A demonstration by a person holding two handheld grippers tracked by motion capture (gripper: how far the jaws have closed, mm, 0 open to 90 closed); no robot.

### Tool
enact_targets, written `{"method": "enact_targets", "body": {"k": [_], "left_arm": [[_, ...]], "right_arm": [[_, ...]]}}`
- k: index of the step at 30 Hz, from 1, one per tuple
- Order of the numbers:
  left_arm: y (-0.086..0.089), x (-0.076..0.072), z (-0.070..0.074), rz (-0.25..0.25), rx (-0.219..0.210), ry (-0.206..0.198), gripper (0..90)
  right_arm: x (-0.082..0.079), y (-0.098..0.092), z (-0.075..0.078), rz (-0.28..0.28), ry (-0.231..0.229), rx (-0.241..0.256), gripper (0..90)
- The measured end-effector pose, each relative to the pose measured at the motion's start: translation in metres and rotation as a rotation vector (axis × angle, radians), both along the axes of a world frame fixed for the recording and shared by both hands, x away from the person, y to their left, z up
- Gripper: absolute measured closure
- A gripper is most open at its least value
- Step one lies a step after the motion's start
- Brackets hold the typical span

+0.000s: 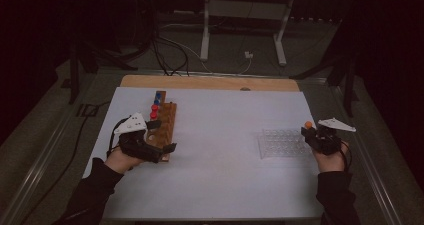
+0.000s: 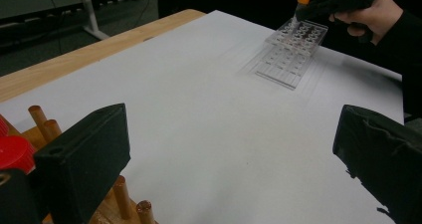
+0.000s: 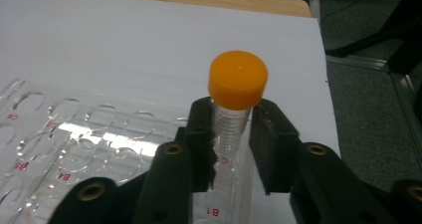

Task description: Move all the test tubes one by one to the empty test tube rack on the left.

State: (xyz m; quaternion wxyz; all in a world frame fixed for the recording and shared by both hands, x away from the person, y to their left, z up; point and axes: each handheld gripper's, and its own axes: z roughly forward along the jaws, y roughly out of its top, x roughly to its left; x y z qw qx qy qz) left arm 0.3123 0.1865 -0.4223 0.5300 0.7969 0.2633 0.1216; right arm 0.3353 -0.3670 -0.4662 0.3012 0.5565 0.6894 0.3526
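Orange-capped tube [image 3: 234, 99] is pinched upright by the right tongs [image 3: 232, 134] just over the near corner of the clear well rack [image 3: 74, 144]. I think it should be lowered straight into one well, slowly. The left tongs [image 2: 224, 159] are spread wide beside the wooden peg rack [image 1: 164, 125].

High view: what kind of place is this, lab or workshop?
Probably a lab-style test bench set up for recording. A clear tube rack and an orange-capped tube in the right gripper suggest lab work; cables and a stand lie behind the table.
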Motion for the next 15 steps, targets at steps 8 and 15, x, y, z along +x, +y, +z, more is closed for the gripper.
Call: {"method": "enact_targets", "body": {"k": [8,15], "left_arm": [[0.0,0.001,0.0,-0.004,-0.002,0.006,2.3],[0.0,0.001,0.0,-0.01,-0.006,0.011,2.4]], "right_arm": [[-0.003,0.0,0.007,0.003,-0.021,0.013,74.4],[-0.009,0.002,0.022,0.009,-0.057,-0.002,74.7]]}}
